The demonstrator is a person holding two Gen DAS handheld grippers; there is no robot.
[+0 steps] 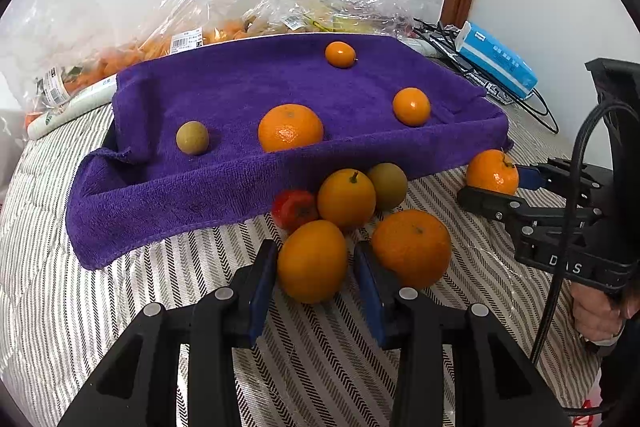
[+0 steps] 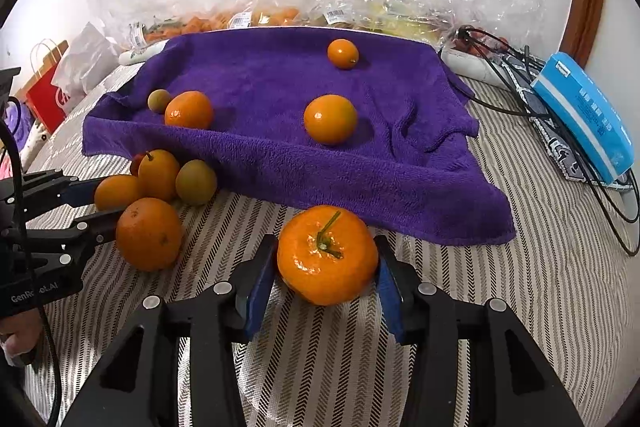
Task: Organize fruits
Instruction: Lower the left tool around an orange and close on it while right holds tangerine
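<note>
A purple towel [image 1: 240, 87] covers a tray and carries several fruits: a big orange [image 1: 290, 127], a green-brown fruit [image 1: 192, 137] and two small oranges. A cluster of fruit lies on the striped cloth in front of it. My left gripper [image 1: 314, 263] straddles a smooth orange [image 1: 312, 261], its pads close beside it. My right gripper [image 2: 326, 259] has its blue pads against a stemmed mandarin [image 2: 327, 255] resting on the cloth; it also shows in the left wrist view [image 1: 492, 172].
Beside the left gripper lie a large orange [image 1: 412, 247], a stemmed orange [image 1: 346, 198], a red fruit [image 1: 294, 209] and a green-brown fruit [image 1: 388, 185]. Clear bags of produce [image 1: 200, 27] stand behind the towel. A blue tissue pack [image 2: 584, 115] and cables [image 2: 520, 79] lie at right.
</note>
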